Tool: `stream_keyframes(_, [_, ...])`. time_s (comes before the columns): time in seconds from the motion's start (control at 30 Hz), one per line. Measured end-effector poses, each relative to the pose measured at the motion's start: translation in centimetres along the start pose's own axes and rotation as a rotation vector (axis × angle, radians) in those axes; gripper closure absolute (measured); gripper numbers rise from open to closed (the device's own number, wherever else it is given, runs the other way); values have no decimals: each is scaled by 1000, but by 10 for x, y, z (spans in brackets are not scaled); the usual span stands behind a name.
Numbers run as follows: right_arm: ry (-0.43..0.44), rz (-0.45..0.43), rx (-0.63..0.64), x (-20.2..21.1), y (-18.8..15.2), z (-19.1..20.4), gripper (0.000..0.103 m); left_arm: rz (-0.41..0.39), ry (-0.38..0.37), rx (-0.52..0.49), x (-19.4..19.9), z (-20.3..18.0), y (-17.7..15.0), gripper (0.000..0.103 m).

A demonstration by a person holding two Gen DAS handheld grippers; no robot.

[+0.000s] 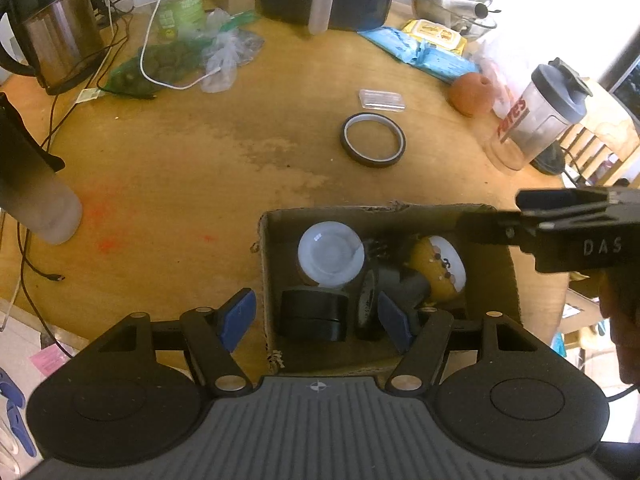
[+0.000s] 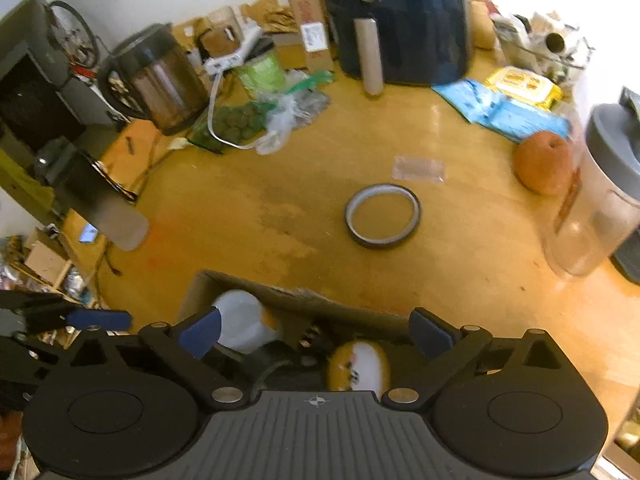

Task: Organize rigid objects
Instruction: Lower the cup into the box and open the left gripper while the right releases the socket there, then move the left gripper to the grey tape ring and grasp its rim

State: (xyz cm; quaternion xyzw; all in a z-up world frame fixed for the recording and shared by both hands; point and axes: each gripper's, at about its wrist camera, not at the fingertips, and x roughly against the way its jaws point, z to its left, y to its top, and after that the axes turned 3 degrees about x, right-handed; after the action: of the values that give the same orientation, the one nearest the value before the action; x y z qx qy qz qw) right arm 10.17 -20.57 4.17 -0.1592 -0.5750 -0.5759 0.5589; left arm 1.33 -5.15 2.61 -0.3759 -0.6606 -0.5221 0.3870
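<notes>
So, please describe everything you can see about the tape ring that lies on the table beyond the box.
The tape ring is a thin, flat hoop, dark on its outer band and pale grey on its inner core. It lies flat on the bare wooden table, and the tabletop shows through its open middle. It sits apart from the cardboard box and just in front of a small clear plastic case. Nothing touches it, and neither gripper is near it.

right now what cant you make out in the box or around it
- Cardboard box contents: in the left wrist view the left gripper covers the near end; dark items in the middle blur together.
- Same box in the right wrist view: the right gripper hides most of it.
- Clear plastic piece beyond the tape ring: too blurred to identify.
</notes>
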Motion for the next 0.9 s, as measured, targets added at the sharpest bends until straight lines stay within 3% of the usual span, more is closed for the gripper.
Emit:
stream_keyframes(0.33, [-76, 41, -73, 0, -21, -22, 0, -3, -13, -38, -4, -6, 9, 36])
stream_keyframes(0.9, [-139, 38, -181, 1, -25, -47, 0, -2, -52, -112, -19, -17, 34, 36])
